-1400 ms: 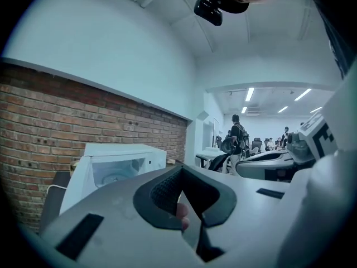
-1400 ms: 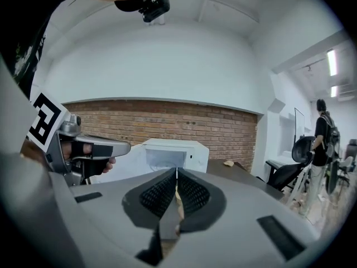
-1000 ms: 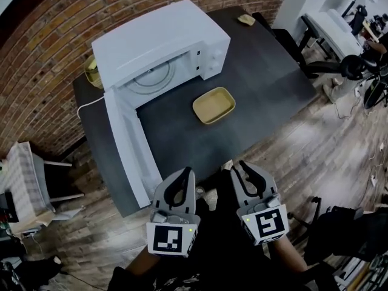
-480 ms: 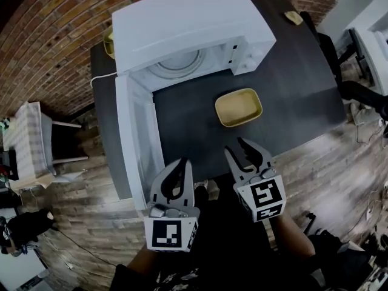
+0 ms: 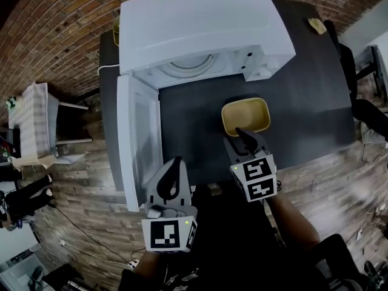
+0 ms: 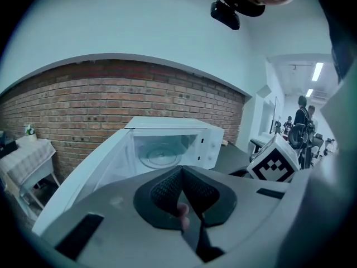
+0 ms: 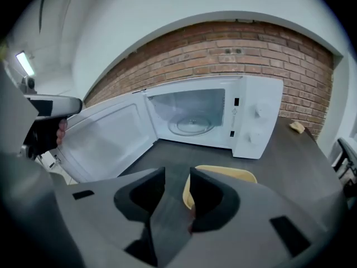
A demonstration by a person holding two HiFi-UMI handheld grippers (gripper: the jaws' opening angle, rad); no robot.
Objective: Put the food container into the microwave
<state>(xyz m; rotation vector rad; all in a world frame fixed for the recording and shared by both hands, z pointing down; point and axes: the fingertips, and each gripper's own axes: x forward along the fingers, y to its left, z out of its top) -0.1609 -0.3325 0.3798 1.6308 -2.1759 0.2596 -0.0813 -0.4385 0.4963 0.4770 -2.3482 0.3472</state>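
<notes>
A shallow yellow food container (image 5: 245, 115) (image 7: 228, 173) lies on the dark table (image 5: 194, 132) in front of the white microwave (image 5: 200, 23) (image 7: 206, 113) (image 6: 167, 144). The microwave's door (image 5: 136, 138) hangs open to the left, and the glass turntable shows inside. My right gripper (image 5: 240, 133) (image 7: 177, 172) hovers at the container's near edge. Its jaws have just been opening and stand open; the rim shows past the gap, not pinched. My left gripper (image 5: 174, 162) (image 6: 181, 170) is shut on nothing, held near the table's front edge beside the door.
A small tan object (image 5: 316, 25) (image 7: 297, 127) lies at the table's far right corner. Something yellow (image 5: 115, 32) sits behind the microwave by the brick wall. A small white side table (image 5: 30, 126) stands on the wood floor at left. Dark chairs stand right of the table.
My right gripper has moved forward and down to the container's near edge, and its jaws have spread apart. My left gripper has shifted a little forward. The view has moved over the table.
</notes>
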